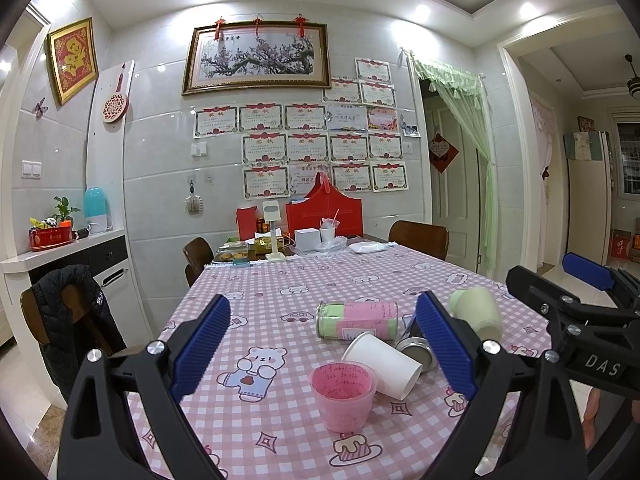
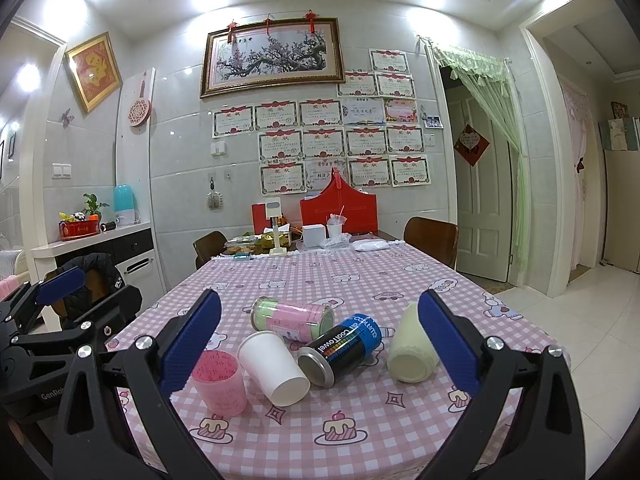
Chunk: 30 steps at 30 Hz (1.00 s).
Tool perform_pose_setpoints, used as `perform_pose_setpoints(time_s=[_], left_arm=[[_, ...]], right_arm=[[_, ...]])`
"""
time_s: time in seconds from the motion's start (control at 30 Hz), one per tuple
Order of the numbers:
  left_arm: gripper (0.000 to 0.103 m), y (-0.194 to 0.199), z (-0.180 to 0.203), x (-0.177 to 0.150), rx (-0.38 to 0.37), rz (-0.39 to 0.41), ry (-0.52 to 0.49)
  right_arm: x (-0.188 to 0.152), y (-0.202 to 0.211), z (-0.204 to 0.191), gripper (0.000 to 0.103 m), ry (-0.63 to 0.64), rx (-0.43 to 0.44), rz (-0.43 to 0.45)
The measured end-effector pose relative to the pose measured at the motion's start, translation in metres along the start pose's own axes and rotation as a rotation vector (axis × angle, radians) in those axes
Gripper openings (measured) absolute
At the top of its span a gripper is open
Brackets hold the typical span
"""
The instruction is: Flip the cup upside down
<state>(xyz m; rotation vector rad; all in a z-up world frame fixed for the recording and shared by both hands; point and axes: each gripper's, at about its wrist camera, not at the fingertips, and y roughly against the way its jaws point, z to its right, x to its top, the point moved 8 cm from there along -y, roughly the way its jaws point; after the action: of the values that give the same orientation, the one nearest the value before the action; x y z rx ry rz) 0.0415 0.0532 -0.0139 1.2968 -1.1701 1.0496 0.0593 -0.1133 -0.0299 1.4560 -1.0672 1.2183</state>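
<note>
Left wrist view: the pink cup (image 1: pixel 344 396) is seen standing upright, mouth up, on the checked tablecloth of the table (image 1: pixel 280 280), low and slightly right of centre in the frame, between the two blue fingers (image 1: pixel 202 346) of the left gripper (image 1: pixel 324 352). These fingers are spread wide and nothing is held between them. Just behind the pink cup, touching or nearly touching it, a white paper cup (image 1: pixel 384 362) is seen lying on its side, with a dark can (image 1: pixel 418 346), a pink-and-green canister (image 1: pixel 358 320) and a pale green cup (image 1: pixel 478 314) lying beyond.

In the right wrist view, the pink cup (image 2: pixel 220 380) is found at the lower left, partly hidden behind the left-hand finger of the right gripper (image 2: pixel 320 346), which is likewise held wide open and empty. The left gripper (image 2: pixel 60 320) is seen at the left edge.

The pink cup is judged to be thin translucent plastic: light, somewhat springy, easily squeezed out of shape or tipped. A hold across the side wall at about mid-height, with moderate pressure, is judged best, so that the cup can be turned over without slipping. Care is called for near the white paper cup, which could be knocked and set rolling.
</note>
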Motion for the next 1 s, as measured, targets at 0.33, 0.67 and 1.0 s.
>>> perform_pose_setpoints(time_s=[0.33,0.67,1.0], left_arm=[[0.093,-0.0009,-0.0024,-0.0025,0.003,-0.004,-0.001],[0.093,-0.0052,-0.0036,-0.0080,0.010,-0.015,-0.004],[0.093,-0.0081,-0.0032,-0.0086,0.013,-0.026,-0.005]], right_arm=[[-0.0004,-0.0011,-0.0013,0.095,0.002,0.000,-0.003],[-0.0015,-0.0044,-0.0012,0.095,0.003,-0.001,-0.013],[-0.0008,-0.0084,-0.0010,0.095,0.007,-0.003,-0.018]])
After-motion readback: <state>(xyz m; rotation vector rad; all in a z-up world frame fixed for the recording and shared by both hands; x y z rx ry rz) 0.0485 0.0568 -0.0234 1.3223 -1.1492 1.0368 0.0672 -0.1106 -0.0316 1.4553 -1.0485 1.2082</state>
